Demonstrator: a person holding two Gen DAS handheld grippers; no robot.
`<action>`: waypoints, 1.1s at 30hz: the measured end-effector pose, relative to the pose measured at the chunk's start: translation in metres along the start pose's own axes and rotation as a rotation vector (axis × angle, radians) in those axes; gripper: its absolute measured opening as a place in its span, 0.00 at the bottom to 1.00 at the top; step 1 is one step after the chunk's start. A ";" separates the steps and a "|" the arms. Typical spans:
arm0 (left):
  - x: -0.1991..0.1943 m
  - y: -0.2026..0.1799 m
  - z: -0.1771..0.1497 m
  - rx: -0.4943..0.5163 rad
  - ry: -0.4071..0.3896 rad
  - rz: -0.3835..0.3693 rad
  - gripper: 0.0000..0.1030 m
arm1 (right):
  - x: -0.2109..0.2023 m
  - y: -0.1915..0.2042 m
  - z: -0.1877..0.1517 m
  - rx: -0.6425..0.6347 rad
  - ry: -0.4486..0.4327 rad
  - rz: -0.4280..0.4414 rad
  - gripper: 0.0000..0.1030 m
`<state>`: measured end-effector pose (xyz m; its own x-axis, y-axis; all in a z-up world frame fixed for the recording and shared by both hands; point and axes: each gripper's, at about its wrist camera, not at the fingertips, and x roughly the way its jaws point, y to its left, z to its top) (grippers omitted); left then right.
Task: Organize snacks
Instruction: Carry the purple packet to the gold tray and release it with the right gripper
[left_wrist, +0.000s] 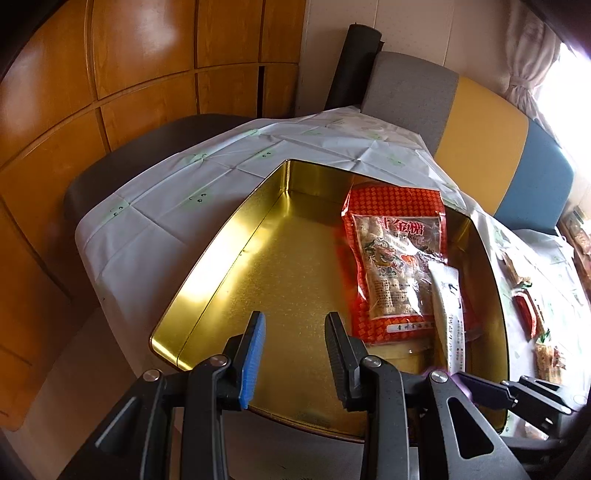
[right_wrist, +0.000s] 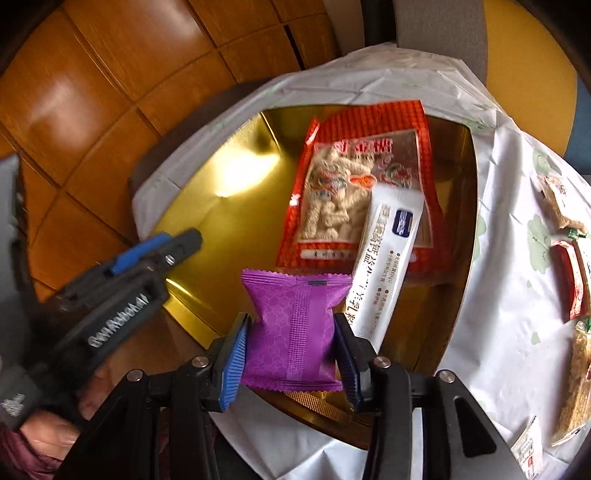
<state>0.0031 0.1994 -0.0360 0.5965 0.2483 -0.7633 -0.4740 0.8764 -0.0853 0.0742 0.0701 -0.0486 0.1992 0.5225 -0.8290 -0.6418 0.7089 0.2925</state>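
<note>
A gold tin tray (left_wrist: 229, 251) (right_wrist: 207, 221) sits on a table with a white cloth. In it lie a red snack bag (left_wrist: 397, 254) (right_wrist: 364, 184) and a white stick packet (left_wrist: 448, 314) (right_wrist: 388, 258) leaning on the bag. My right gripper (right_wrist: 291, 343) is shut on a purple snack packet (right_wrist: 293, 328) above the tray's near edge. My left gripper (left_wrist: 295, 347) is open and empty over the tray's near part; it also shows in the right wrist view (right_wrist: 155, 254) at the left.
Several loose snacks (right_wrist: 569, 280) (left_wrist: 528, 314) lie on the white cloth (right_wrist: 509, 295) right of the tray. A grey, yellow and blue sofa (left_wrist: 480, 140) stands behind the table. Wooden panels (left_wrist: 110, 92) are on the left.
</note>
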 end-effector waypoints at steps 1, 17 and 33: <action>0.001 0.000 0.000 -0.001 0.003 -0.002 0.33 | 0.002 0.000 -0.002 -0.003 0.006 -0.009 0.44; -0.007 -0.013 -0.005 0.033 -0.009 -0.012 0.33 | -0.031 -0.006 -0.020 -0.001 -0.109 -0.057 0.47; -0.028 -0.043 -0.010 0.142 -0.044 -0.103 0.33 | -0.089 -0.067 -0.047 0.143 -0.209 -0.192 0.47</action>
<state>0.0003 0.1501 -0.0172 0.6665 0.1691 -0.7261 -0.3141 0.9470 -0.0678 0.0642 -0.0460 -0.0168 0.4642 0.4479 -0.7642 -0.4698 0.8559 0.2162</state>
